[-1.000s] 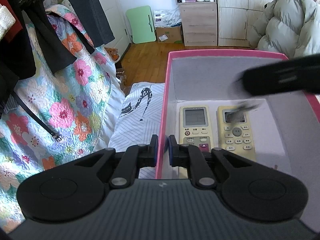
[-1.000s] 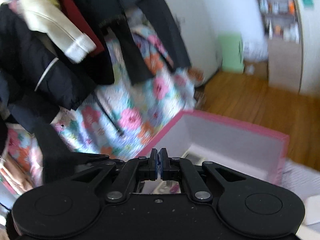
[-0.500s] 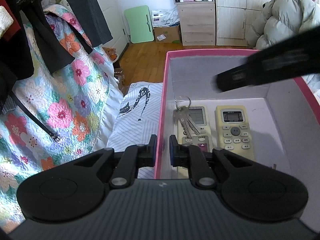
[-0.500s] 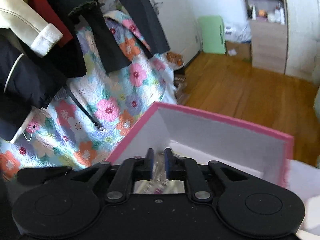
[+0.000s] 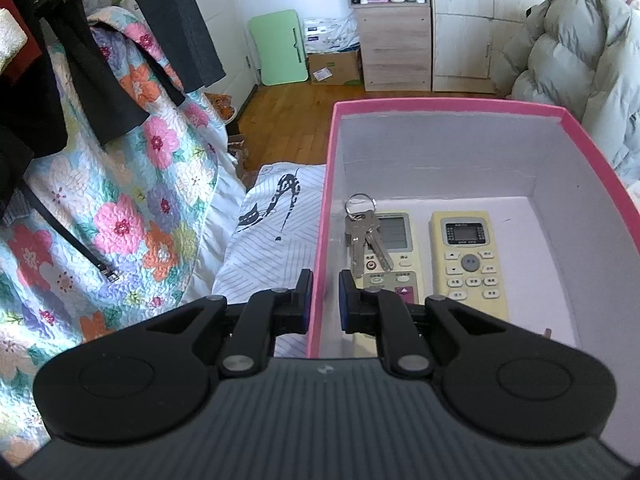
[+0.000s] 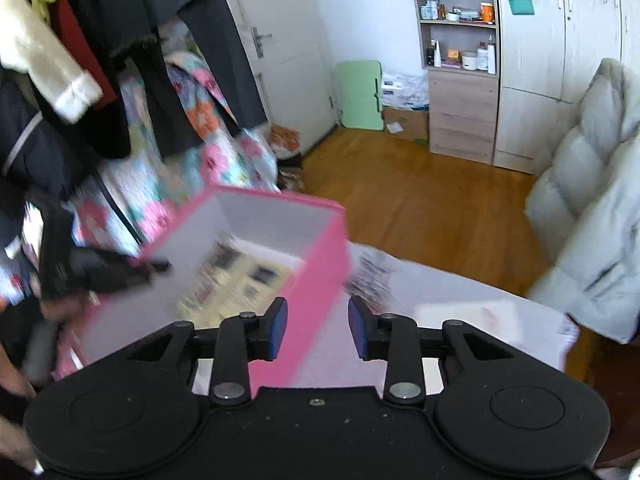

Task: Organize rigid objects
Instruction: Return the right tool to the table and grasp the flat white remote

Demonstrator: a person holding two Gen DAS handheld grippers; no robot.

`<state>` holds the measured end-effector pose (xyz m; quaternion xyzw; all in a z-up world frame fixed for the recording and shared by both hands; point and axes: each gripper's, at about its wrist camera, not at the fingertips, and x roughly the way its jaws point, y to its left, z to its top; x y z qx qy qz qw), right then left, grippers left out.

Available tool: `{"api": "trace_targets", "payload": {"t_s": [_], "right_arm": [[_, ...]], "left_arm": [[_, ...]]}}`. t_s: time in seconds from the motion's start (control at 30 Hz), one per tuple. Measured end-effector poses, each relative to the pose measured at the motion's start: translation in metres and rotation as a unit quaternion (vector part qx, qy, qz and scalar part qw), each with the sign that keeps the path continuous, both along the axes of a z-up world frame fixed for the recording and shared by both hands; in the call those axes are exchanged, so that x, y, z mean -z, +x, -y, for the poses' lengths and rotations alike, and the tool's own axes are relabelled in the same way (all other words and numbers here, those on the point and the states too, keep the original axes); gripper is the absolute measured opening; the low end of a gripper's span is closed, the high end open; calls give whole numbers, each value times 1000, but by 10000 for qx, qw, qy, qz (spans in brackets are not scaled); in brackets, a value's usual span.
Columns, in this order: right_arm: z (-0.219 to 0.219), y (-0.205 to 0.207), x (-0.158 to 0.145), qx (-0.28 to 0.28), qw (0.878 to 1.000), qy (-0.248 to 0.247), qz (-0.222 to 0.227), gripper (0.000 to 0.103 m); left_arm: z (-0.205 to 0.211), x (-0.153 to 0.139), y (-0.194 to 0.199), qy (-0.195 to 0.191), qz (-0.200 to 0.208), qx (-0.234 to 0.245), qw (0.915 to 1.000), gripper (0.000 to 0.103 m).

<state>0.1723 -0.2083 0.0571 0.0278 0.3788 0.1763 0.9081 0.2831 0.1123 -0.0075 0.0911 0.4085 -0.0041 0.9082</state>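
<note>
The left claw [image 5: 323, 300] is clamping the near left wall of the pink cardboard box with the pale grey lining [image 5: 448, 103], one pad outside and one inside, probably to be steadying the box on the bed while things are being dropped in. Just past its pads, a bunch of silver keys on a ring [image 5: 363, 236] is lying across the cream air-conditioner remote with the red button [image 5: 390, 248], and a second, yellower remote with a grey round key [image 5: 468, 254] is lying just beside it, both flat on the box floor. Half a second ago the right claw was hanging over the box interior; now it is gone from the left view. The right claw [image 6: 318, 328] is opening, nothing between its pads, and is swinging away over the box's right wall toward the white striped bedsheet [image 6: 460, 292], presumably heading for another item. Beyond, a wooden floor [image 5: 288, 108] is stretching to a pale wood cabinet [image 5: 394, 44].
</note>
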Motion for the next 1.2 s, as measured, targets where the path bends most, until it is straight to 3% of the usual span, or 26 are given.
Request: {"api": "trace_targets", "payload": {"t_s": [0.13,0.23,0.3,0.37,0.43,0.6,0.7,0.8,0.9,0.97,1.1,1.13,1.2], "right_arm": [[25,2,26,-267,9991,-269,-207,39],[43,16,51,-396,9974,-421,-437,54],[49,26,69,-819,9926,-527,-728,65],[44,32,85,-1375,9819,-948,-891,66],[38,35,91,-1566,9753,-1425,-630,66],[36,52,99,-2095,9628,-1569,-671,66],[37,66,111,-2145,9561,-1838,-786,67],[38,79,124,-2323,9500,-1848,-969,74],[49,93,130,-2010,9632,-1335,-1181,89],[52,95,129,-1411,9761,-1078,-1252,83],[32,72,120,-1064,9765,-1518,-1096,68],[28,64,115,-1010,9778,-1537,-1002,61],[26,53,103,-857,9834,-1367,-833,58]], "left_arm": [[3,1,0,131,-3,-8,9999,11],[1,1,1,91,-25,-17,10000,11],[1,1,1,27,-60,56,10000,12],[0,1,2,-73,-80,108,9999,12],[2,2,3,39,-127,67,9999,12],[4,3,4,122,-119,36,9998,12],[2,3,5,62,-151,1,9999,12],[4,4,4,166,-133,-13,9998,11],[4,4,2,176,-115,10,9998,10],[7,4,3,263,-124,7,9996,11],[8,4,6,236,-129,-11,9996,11],[8,4,6,215,-132,-20,9997,11],[9,4,5,211,-131,-17,9997,11]]}}
